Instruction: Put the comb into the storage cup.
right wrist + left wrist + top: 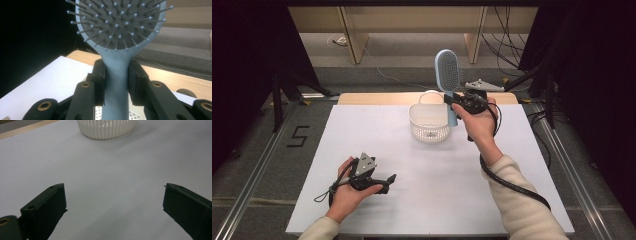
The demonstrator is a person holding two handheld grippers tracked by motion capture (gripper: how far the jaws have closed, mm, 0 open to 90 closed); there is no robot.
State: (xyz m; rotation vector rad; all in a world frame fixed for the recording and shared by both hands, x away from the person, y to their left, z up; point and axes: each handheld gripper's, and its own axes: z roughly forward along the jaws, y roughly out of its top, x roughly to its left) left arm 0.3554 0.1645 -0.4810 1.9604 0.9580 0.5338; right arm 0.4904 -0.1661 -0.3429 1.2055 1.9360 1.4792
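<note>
A light blue hairbrush [448, 72] stands upright at the far side of the table, bristle head up. My right gripper [455, 101] is shut on its handle, just right of a white slotted basket [428, 123]. In the right gripper view both black pads clamp the blue handle [116, 82], with the bristled head [120, 22] above and the basket's perforated bottom [135, 115] below. My left gripper [391, 181] rests on the white table surface [427, 190] at the near left, open and holding nothing. Its jaws stand wide apart in the left gripper view, with the basket [106, 128] ahead.
A white board covers the table, with a wooden strip [377, 98] along the far edge. Grey floor, cables [507, 55] and wooden legs lie beyond it. A "5" marking [298, 136] sits on the floor at left. A black cable trails from each gripper.
</note>
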